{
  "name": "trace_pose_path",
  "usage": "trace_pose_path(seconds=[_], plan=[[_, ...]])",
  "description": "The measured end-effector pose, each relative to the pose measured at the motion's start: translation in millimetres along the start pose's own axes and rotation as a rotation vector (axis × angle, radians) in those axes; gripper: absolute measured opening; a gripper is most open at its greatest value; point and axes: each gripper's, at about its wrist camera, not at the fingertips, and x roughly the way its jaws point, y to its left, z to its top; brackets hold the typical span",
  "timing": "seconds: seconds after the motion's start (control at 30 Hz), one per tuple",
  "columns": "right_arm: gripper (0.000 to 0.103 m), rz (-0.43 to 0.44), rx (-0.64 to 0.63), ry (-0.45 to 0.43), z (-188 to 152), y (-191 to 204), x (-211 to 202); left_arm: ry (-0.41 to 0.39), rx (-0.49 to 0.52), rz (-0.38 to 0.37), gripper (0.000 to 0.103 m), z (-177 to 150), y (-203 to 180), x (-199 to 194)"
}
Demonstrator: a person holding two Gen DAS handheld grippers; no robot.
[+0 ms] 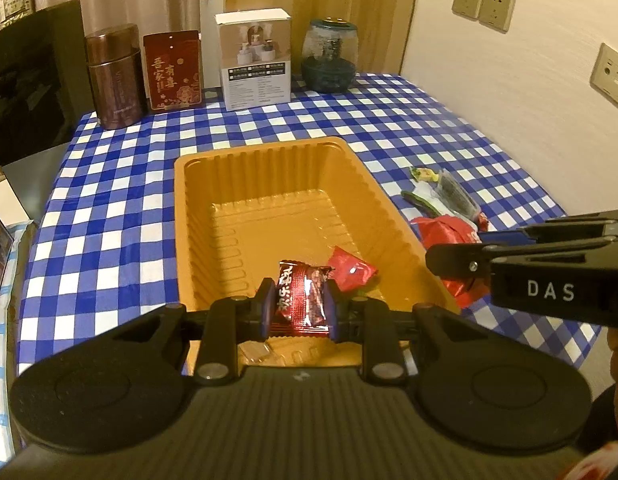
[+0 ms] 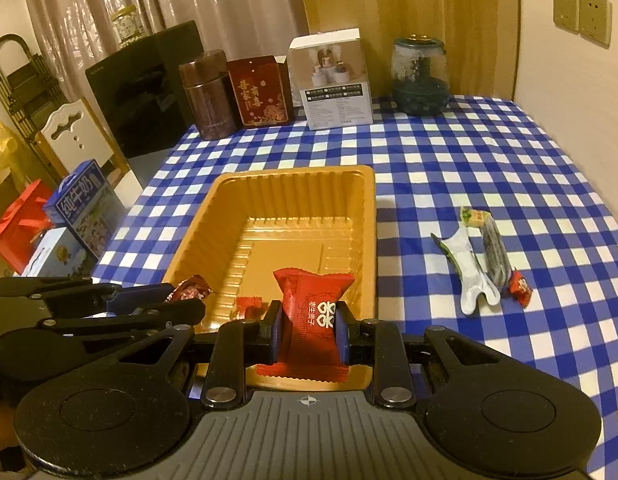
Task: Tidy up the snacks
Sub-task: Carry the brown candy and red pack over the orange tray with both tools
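Note:
An orange plastic tray [image 1: 269, 184] [image 2: 269, 200] sits mid-table. My left gripper [image 1: 299, 308] is shut on a dark red candy packet [image 1: 299, 296] above the tray's near end; that packet also shows in the right wrist view [image 2: 191, 290]. My right gripper [image 2: 307, 326] is shut on a bright red snack packet [image 2: 311, 320] over the tray's near right part; it also shows in the left wrist view [image 1: 455, 236], beside the right gripper's body [image 1: 549, 276]. A small red candy [image 1: 351, 272] [image 2: 247, 306] lies inside the tray. Several loose snacks [image 2: 481, 256] [image 1: 445, 196] lie on the cloth right of the tray.
The table has a blue-white checked cloth [image 2: 449, 168]. At its back stand a brown tin [image 1: 115, 76], a red tin [image 1: 173, 70], a white box [image 1: 255, 58] and a glass jar [image 1: 329, 56]. A dark appliance [image 2: 145, 88] and boxes [image 2: 83, 208] stand left. A wall [image 1: 529, 80] bounds the right.

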Motion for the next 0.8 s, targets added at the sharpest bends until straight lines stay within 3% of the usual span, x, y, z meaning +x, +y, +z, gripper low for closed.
trace_pose_path(seconds=[0.8], plan=[[0.027, 0.014, -0.001, 0.016, 43, -5, 79, 0.024, -0.028, -0.001, 0.023, 38, 35, 62]])
